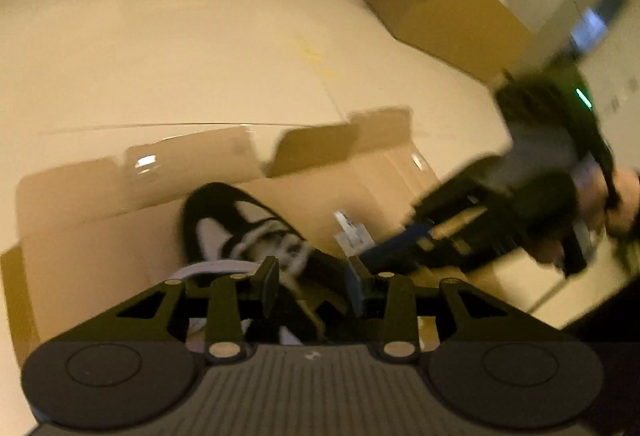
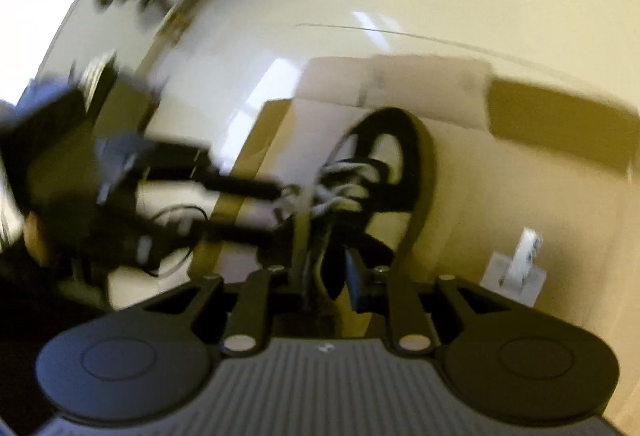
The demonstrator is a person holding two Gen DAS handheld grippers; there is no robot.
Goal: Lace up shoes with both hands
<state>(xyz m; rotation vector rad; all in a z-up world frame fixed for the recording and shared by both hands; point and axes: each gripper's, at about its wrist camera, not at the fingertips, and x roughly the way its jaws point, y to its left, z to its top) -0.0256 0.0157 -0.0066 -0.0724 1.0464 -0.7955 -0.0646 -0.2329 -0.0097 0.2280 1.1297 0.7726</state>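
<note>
On flattened cardboard (image 1: 360,188) atop desk (image 1: 160,56): shoe (image 1: 224,224), white laces (image 2: 340,192) crossed through eyelets, looks mostly laced; left tool (image 1: 314,278) released, right tool (image 2: 326,268) part-open, nothing gripped; tying seemingly remains

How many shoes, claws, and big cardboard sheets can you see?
Black-and-white lace-up shoe: 1
Black two-finger claws: 2, the left claw and the right claw
Flattened brown cardboard sheet under the shoe: 1
Total: 4
</note>
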